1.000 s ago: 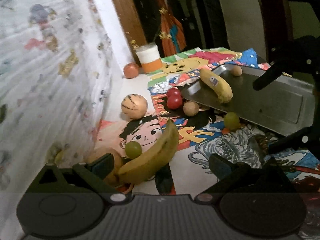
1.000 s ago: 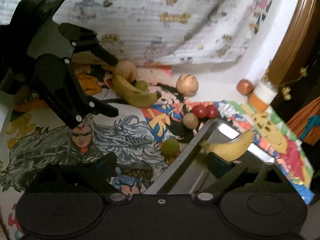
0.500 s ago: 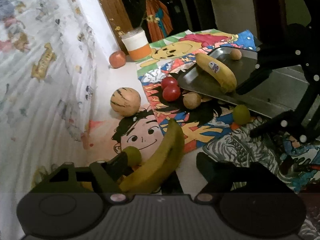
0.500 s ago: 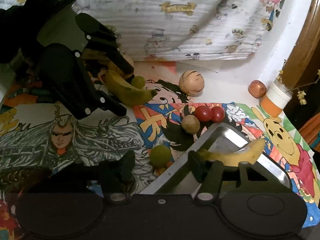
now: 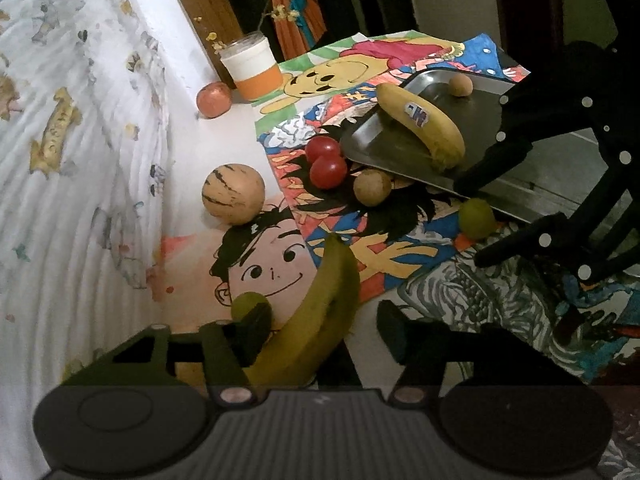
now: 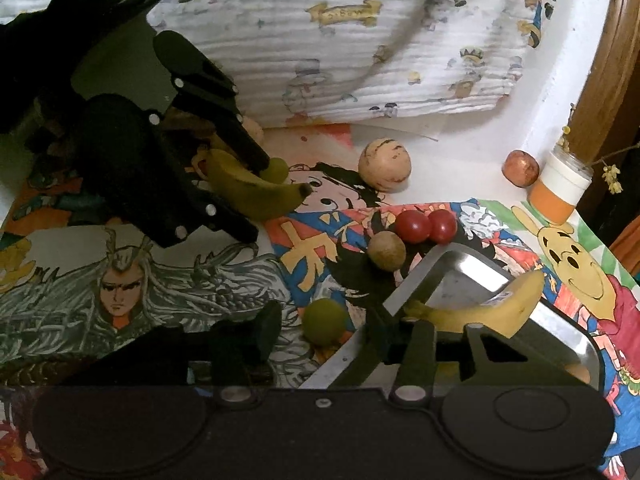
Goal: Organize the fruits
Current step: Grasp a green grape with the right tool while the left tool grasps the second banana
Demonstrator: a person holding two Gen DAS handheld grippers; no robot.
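The left gripper [image 5: 320, 330] is seen with its jaws closing around the greenish banana [image 5: 320, 312], which lies between them; firm contact by the pads cannot be confirmed. A small green fruit [image 5: 250, 304] rests just beside its left finger. The right gripper [image 6: 320, 330] is likewise closing, with a green round fruit [image 6: 324, 320] between its fingers, apparently untouched; its right finger stands over the rim of the metal tray [image 6: 472, 268]. In that tray a yellow banana [image 6: 492, 312] is already laid. Two red tomatoes [image 6: 426, 226], a brown round fruit [image 6: 386, 250], a striped melon-like fruit [image 6: 384, 164] and a reddish apple [image 6: 520, 168] remain on the illustrated mat.

The step in hand is judged to be the picking-up of both fruits. Next, secure closure is called for, then a lift and carry to the tray.
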